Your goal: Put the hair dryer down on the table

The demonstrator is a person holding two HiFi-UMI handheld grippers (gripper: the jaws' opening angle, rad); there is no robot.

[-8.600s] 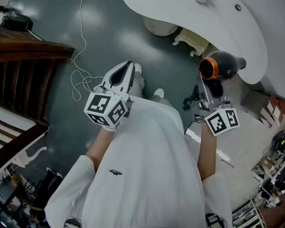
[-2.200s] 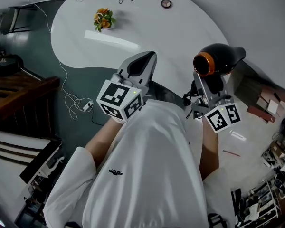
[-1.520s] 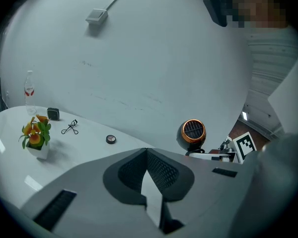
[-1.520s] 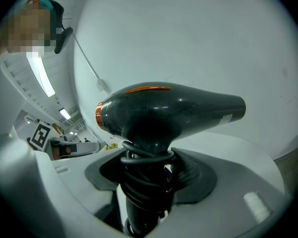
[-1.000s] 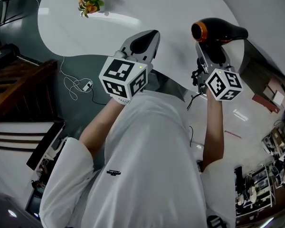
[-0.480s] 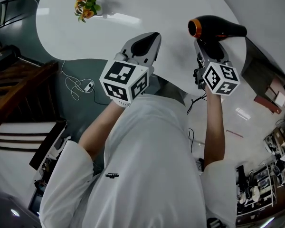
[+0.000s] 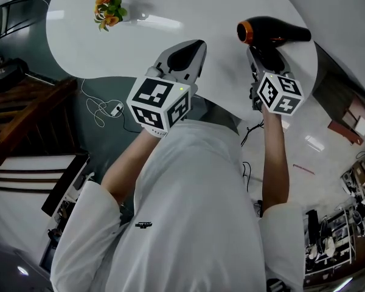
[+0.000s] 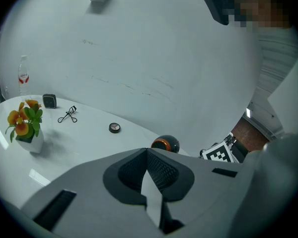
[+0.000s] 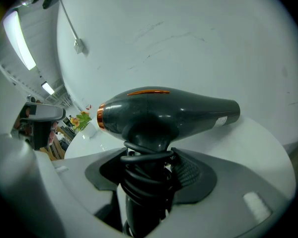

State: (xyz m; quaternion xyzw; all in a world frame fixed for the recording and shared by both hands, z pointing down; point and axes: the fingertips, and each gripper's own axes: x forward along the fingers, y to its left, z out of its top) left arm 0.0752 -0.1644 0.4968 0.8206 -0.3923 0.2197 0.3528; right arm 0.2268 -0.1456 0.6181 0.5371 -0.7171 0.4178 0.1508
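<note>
A black hair dryer [image 7: 274, 31] with an orange ring at its nozzle is held over the near right edge of the white table [image 7: 188, 17]. My right gripper [image 7: 263, 58] is shut on its handle, which has the cord wound round it [image 9: 148, 180]. The barrel [image 9: 164, 112] lies level, nozzle to the left. My left gripper [image 7: 184, 58] hovers at the table's near edge with its jaws closed and nothing between them [image 8: 150, 185]. The hair dryer [image 8: 165, 144] also shows small in the left gripper view.
A small pot of orange flowers [image 7: 109, 8] stands at the table's left. An eyelash curler [image 8: 67, 114], a small round compact [image 8: 114, 128] and a dark box [image 8: 49, 101] lie further back. A cable [image 7: 103, 105] trails on the dark floor, beside a wooden bench [image 7: 24, 111].
The person has walked up to the table. My right gripper has carried the hair dryer forward over the table's edge and tilted the barrel level. The left gripper stayed shut.
</note>
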